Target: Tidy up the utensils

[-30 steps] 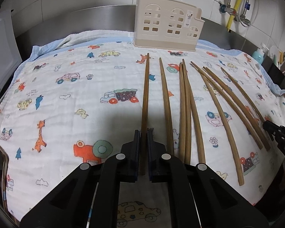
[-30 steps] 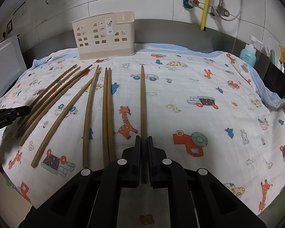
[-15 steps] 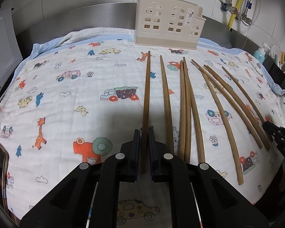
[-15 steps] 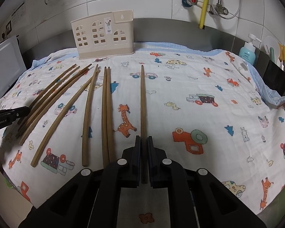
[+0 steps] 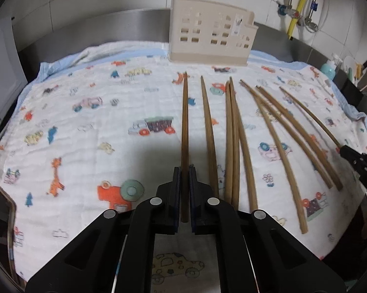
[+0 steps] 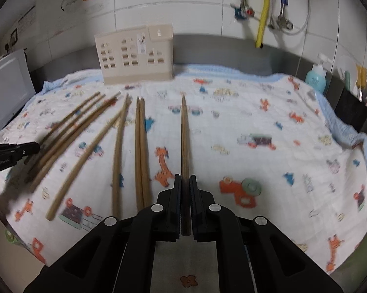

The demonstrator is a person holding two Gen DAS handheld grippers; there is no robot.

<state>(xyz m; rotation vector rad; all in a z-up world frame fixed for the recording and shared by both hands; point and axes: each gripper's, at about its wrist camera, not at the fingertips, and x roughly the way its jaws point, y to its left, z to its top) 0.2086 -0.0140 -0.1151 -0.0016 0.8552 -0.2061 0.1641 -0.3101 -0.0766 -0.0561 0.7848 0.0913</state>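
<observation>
My left gripper (image 5: 184, 171) is shut on a brown wooden chopstick (image 5: 184, 127) that points toward the beige utensil holder (image 5: 210, 40) at the back. My right gripper (image 6: 185, 179) is shut on another wooden chopstick (image 6: 184, 134), also pointing away from me. Both chopsticks are lifted off the cloth. Several more chopsticks (image 5: 234, 141) lie in a fan on the patterned cloth, right of the left gripper and left of the right gripper (image 6: 140, 146). The holder (image 6: 135, 55) stands upright at the back of the right wrist view.
A white cloth with cartoon prints (image 5: 90, 127) covers the counter. A teal soap bottle (image 6: 316, 77) and a dark rack with tools (image 6: 354, 107) stand at the right. Pipes and a yellow hose (image 6: 261, 12) hang on the tiled wall. A grey panel (image 5: 0, 73) stands at the left.
Both grippers have risen and moved forward toward the holder, each carrying its chopstick. The views are now blurred by motion. The chopsticks on the cloth have not moved.
</observation>
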